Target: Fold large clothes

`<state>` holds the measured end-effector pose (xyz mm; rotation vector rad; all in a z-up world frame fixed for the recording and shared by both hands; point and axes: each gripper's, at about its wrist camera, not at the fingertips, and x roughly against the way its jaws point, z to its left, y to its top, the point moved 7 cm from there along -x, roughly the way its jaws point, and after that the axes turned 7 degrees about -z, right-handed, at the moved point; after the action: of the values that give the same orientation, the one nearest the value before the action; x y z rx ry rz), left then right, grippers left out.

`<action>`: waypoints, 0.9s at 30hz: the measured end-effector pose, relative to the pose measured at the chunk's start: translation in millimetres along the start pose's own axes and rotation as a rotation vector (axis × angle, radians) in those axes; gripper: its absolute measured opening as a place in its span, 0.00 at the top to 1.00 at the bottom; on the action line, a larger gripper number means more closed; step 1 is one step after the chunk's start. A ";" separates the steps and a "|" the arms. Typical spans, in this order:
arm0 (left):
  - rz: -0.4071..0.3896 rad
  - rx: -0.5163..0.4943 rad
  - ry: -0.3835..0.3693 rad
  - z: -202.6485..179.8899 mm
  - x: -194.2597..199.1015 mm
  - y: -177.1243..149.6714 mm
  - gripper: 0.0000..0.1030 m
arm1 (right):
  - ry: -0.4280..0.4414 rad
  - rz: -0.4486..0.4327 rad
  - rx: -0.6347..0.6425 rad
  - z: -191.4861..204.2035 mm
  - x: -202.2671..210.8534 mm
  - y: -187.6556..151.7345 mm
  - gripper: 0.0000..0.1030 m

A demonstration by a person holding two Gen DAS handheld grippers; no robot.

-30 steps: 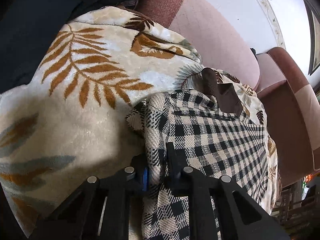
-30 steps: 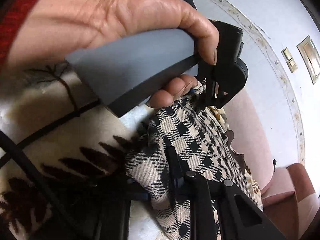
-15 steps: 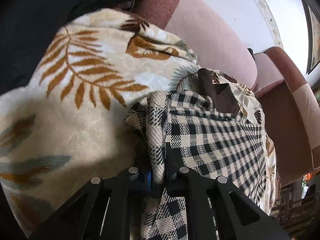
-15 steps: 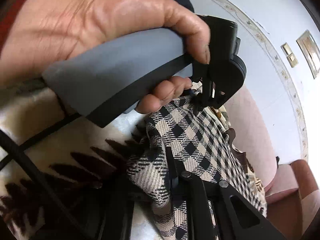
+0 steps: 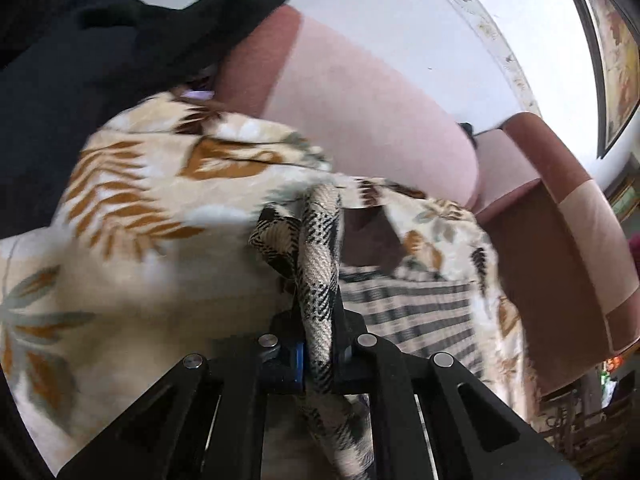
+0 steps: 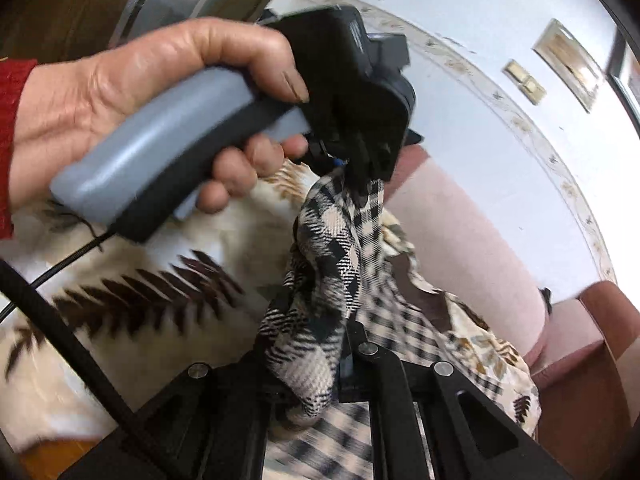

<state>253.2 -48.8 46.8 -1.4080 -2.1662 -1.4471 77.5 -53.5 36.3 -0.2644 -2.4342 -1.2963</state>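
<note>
The garment is a black-and-cream checked cloth point(image 5: 404, 308) with a brown collar, lying on a leaf-print blanket point(image 5: 140, 216) over a sofa. My left gripper point(image 5: 318, 344) is shut on a bunched edge of the checked cloth and holds it lifted off the blanket. My right gripper point(image 6: 310, 356) is shut on another part of the same edge point(image 6: 332, 248). In the right wrist view the left gripper point(image 6: 360, 172), held in a hand, hangs just above and pinches the cloth's top.
A pink and brown sofa back point(image 5: 360, 104) and armrest point(image 5: 568, 216) lie behind the blanket. A dark garment point(image 5: 80, 52) is heaped at the upper left. A black cable point(image 6: 60, 336) runs across the blanket in the right wrist view.
Both grippers have risen with the pinched edge of the checked cloth, lifting it off the blanket into a hanging fold. The views are motion-blurred now.
</note>
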 end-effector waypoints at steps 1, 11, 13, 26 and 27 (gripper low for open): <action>0.009 -0.020 0.006 -15.3 -5.6 2.7 0.92 | -0.007 0.001 -0.017 -10.7 2.8 -4.8 0.93; 0.136 -0.232 0.010 -201.5 -105.9 -15.4 0.92 | -0.123 0.057 -0.255 -145.1 31.1 -81.3 0.93; 0.176 -0.281 0.020 -235.6 -135.4 -31.3 0.92 | -0.157 0.091 -0.316 -171.3 35.3 -109.7 0.93; 0.328 -0.347 0.083 -290.4 -232.3 -103.2 0.87 | 0.057 0.382 -0.899 -238.5 10.4 -243.8 0.90; 0.324 -0.334 0.067 -291.9 -228.2 -99.8 0.87 | 0.082 0.385 -0.947 -238.0 10.6 -247.3 0.84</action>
<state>201.5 -425.9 -1.7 -1.6921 -1.6128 -1.7471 41.0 -389.2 -26.2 -0.8401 -1.4248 -2.0874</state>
